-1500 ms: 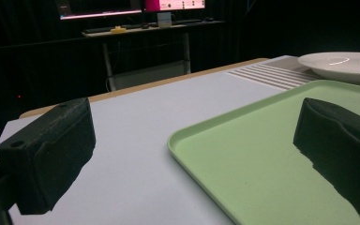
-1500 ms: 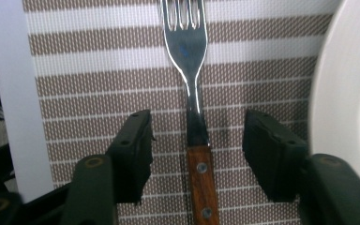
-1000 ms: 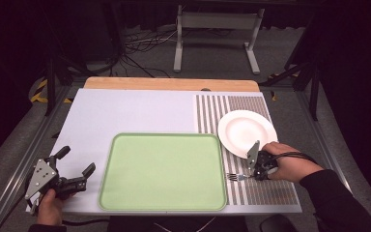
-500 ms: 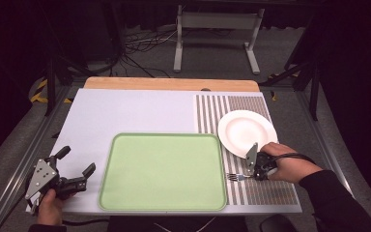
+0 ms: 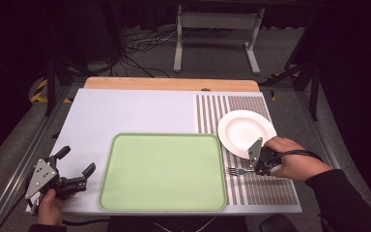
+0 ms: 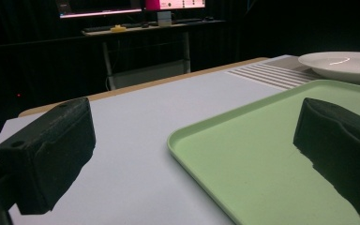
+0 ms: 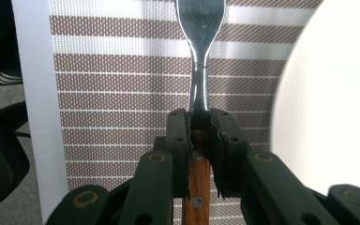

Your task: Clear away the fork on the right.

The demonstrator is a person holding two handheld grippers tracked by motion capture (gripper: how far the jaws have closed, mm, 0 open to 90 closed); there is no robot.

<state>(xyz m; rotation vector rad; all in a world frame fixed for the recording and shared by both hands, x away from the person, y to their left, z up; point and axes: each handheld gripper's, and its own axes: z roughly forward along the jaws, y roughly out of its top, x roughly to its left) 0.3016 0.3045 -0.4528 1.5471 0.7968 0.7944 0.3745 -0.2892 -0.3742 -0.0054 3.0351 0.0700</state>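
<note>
The fork (image 7: 199,56) has a shiny metal neck and a brown wooden handle, the plate (image 5: 247,131) looks glossy white, the tray (image 6: 262,154) smooth matt green plastic, and the striped mat (image 7: 122,93) coarsely woven.

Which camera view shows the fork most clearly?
The right gripper view: the fork fills the centre, its wooden handle clamped in the right hand-held gripper. The high view shows it small, tines toward the tray.

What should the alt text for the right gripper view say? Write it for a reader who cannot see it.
The right hand-held gripper is shut on a fork where its metal neck meets its wooden handle, above a brown-and-white striped placemat. A white plate sits at the right edge.
</note>
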